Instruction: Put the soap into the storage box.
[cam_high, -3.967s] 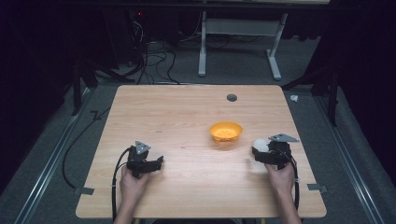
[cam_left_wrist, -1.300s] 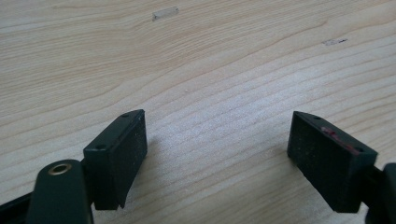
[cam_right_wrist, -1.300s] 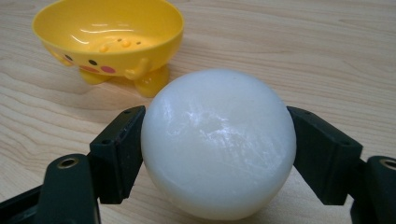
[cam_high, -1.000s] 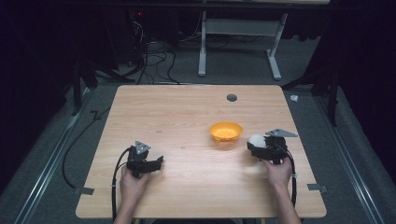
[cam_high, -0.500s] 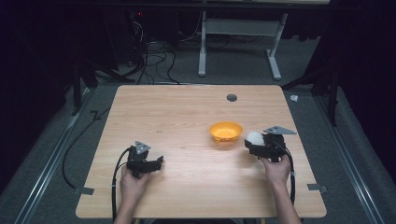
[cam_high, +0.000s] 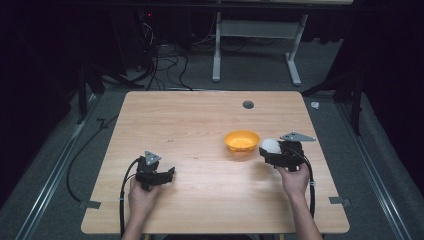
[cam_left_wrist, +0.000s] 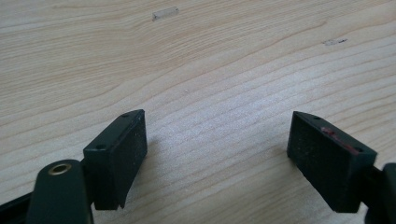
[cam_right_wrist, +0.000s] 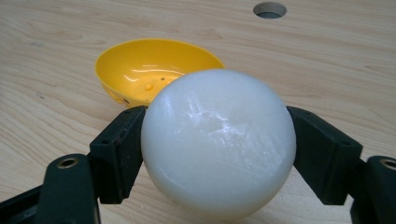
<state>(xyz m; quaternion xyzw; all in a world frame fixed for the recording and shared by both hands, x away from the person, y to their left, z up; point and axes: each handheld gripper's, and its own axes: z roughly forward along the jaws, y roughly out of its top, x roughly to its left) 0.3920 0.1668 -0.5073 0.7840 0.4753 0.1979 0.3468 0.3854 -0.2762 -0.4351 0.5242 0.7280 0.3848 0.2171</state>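
Observation:
A white ball (cam_right_wrist: 218, 142) sits clamped between the black jaws of my right gripper (cam_high: 272, 150), which is shut on it. In the high view the white ball (cam_high: 270, 145) hangs just right of a shallow yellow bowl (cam_high: 241, 141) on the wooden table (cam_high: 200, 125). The right gripper view has the yellow bowl (cam_right_wrist: 149, 70) empty, just beyond the ball. My left gripper (cam_high: 170, 174) rests low over the table at the front left. Its jaws stand wide apart over bare wood, open, with nothing between the fingers (cam_left_wrist: 116, 156).
A round cable hole (cam_high: 248, 104) lies in the table's far part, also seen as a hole (cam_right_wrist: 270, 9) past the bowl. Cables trail from both grippers toward the front edge. Dark floor with table legs and wires surrounds the table.
My right gripper has carried the white ball leftward and a little farther away, from the table's right side up beside the yellow bowl. The left gripper has kept still.

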